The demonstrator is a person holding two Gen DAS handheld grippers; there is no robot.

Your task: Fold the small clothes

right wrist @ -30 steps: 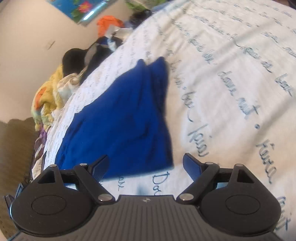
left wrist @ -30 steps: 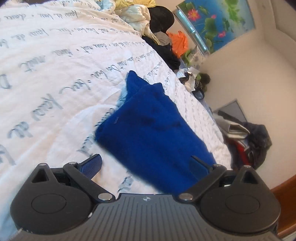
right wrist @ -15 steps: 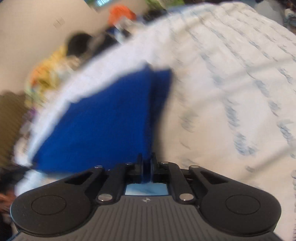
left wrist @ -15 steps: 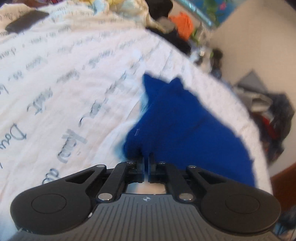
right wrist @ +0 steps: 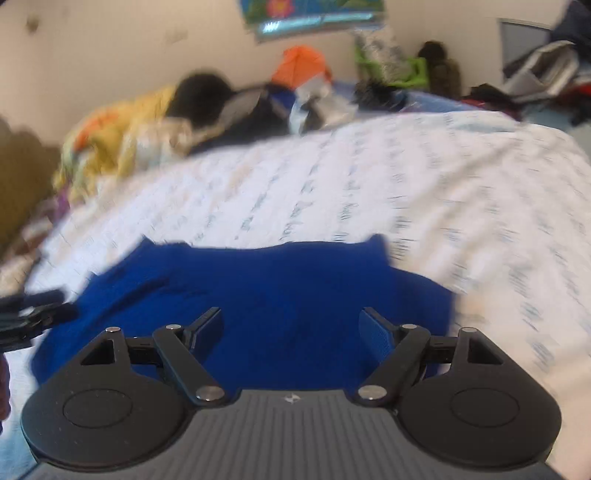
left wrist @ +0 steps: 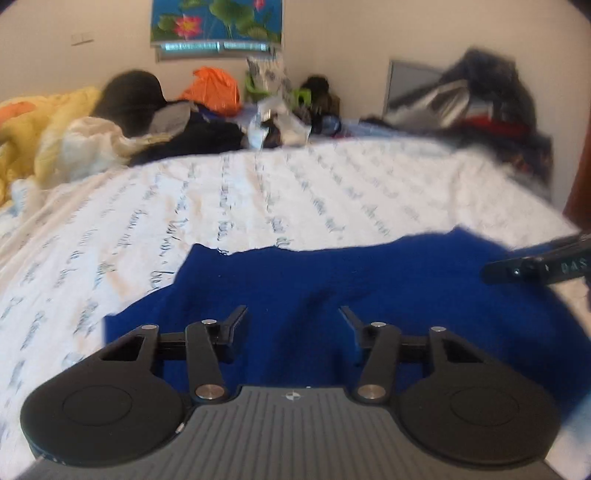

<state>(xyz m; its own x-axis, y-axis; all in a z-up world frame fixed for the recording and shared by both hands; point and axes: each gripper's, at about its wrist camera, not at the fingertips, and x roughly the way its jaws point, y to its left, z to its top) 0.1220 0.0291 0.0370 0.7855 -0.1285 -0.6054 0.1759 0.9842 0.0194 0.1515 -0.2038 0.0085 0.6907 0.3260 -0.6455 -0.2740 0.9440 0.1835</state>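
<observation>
Since half a second ago our left gripper [left wrist: 291, 319] and right gripper [right wrist: 291, 321] released the blue garment [left wrist: 332, 291]; jaws just opening, nothing between, tilted down above it.

Script-printed bedspread [left wrist: 295, 192]; lotus poster [left wrist: 218, 22]; clutter — perhaps clothes [left wrist: 207, 122].
</observation>
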